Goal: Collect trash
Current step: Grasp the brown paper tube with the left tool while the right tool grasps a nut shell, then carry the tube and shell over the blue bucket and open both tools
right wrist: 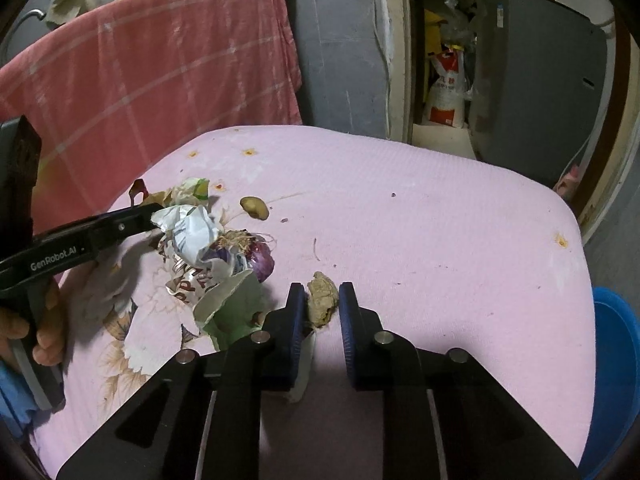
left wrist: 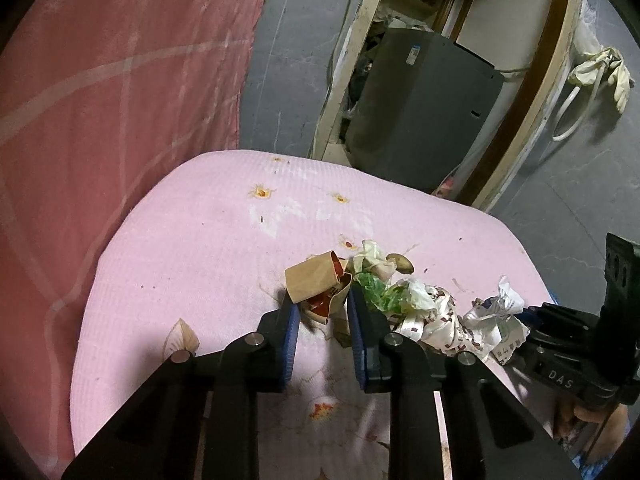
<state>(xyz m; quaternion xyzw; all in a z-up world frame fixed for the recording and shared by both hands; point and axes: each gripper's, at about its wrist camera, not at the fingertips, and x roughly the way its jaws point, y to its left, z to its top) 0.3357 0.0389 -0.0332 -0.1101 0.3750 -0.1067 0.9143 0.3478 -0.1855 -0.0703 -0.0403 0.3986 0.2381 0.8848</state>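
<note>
A heap of trash lies on the pink floral cloth (left wrist: 192, 264). My left gripper (left wrist: 320, 300) is shut on a brown paper wrapper (left wrist: 312, 280) with red print, at the heap's left end. To its right lie green plastic (left wrist: 376, 294), white printed wrappers (left wrist: 436, 320) and crumpled paper (left wrist: 500, 304). My right gripper (right wrist: 322, 292) is shut on a tan, crumbly lump (right wrist: 322, 298) resting on the cloth (right wrist: 440, 240). Left of it are crumpled paper (right wrist: 192, 232), a purple onion (right wrist: 262, 260), pale green paper (right wrist: 232, 300) and a yellowish scrap (right wrist: 254, 207).
A red checked towel (left wrist: 100, 80) hangs behind the table on the left. A grey cabinet (left wrist: 420, 100) stands in a doorway beyond the far edge. A blue basin (right wrist: 616, 360) sits below the table's right edge. A hand (right wrist: 40, 320) holds the left tool.
</note>
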